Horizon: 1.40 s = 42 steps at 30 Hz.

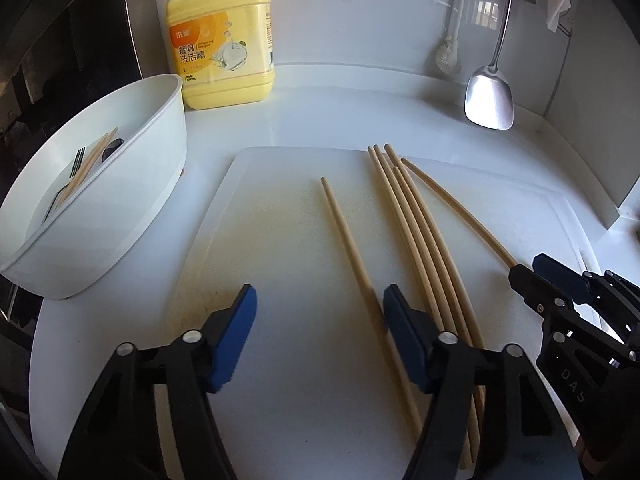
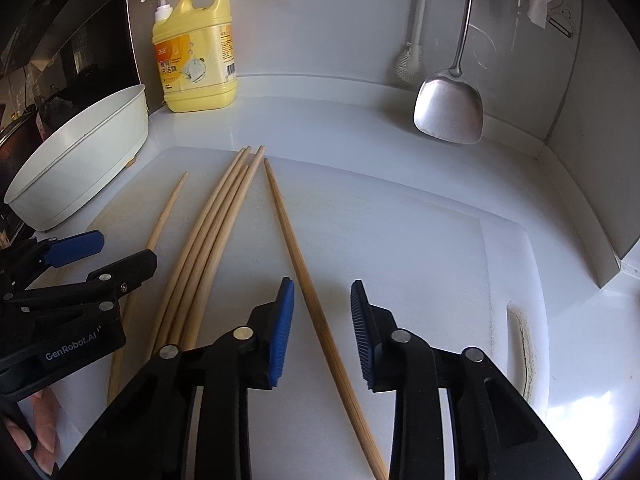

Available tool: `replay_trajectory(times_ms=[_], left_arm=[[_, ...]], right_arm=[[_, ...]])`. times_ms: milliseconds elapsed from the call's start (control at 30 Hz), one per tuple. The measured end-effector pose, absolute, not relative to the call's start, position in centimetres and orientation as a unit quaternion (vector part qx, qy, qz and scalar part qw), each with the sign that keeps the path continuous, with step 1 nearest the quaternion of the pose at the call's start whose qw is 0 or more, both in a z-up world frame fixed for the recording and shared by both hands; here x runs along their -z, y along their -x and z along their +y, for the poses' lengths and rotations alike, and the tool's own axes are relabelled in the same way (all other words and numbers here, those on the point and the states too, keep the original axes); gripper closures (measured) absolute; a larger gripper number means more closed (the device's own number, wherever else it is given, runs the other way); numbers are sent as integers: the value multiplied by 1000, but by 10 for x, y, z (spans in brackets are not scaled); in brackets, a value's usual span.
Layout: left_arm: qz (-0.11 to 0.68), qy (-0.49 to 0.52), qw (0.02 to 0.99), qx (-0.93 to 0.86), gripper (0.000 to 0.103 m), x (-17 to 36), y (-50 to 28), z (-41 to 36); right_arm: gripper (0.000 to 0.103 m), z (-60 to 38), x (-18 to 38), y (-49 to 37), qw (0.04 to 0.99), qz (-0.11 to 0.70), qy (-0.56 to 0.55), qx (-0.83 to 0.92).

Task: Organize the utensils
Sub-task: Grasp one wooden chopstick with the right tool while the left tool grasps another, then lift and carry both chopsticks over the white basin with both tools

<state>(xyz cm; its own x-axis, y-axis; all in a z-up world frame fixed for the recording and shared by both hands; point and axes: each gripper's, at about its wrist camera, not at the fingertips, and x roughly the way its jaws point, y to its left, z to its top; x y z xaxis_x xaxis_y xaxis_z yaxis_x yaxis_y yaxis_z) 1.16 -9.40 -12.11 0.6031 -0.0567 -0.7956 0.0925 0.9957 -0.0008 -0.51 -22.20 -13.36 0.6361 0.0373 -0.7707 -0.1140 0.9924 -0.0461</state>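
Note:
Several wooden chopsticks lie on a white cutting board [image 1: 280,208]. In the left wrist view a single chopstick [image 1: 346,236] lies left of a bundle of several [image 1: 416,224], and one more [image 1: 460,208] lies furthest right. My left gripper [image 1: 318,300] is open, low over the board, the single chopstick between its pads near the right one. My right gripper [image 2: 322,300] is open around the rightmost chopstick [image 2: 296,248]; the bundle [image 2: 216,216] lies to its left. A white utensil holder [image 1: 120,200] at left holds a fork [image 1: 68,180] and chopsticks.
A yellow dish soap bottle [image 1: 222,40] stands behind the holder against the back wall. A steel spatula [image 1: 490,96] and a white brush [image 1: 450,52] hang at the back right. A side wall [image 2: 592,160] rises on the right. A dark appliance front stands at far left.

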Motion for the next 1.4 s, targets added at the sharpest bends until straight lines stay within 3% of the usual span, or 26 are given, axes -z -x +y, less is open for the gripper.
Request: replay_trajectory(times_ms=[67,233,333,967,1400], left_arm=[[440,-22,896,46,55,120,-10,-95],[434,-33,898,68,90,119,-5,-104],[434,-18,897,80,96,119,-3,-100],[450,18,888,95,96,108,8,-78],[416,21,905,79,96,26,29,-57]], right_arm=[[89,-217,134,6,904,423,52,-45],[93,-217,134,6,904,422,50,-44],[93,-218,133,8,905,422,39,-44],[97,-229,115,28,907,417,-35,-48],[97,-210,43,43,918,385,-44,-84]])
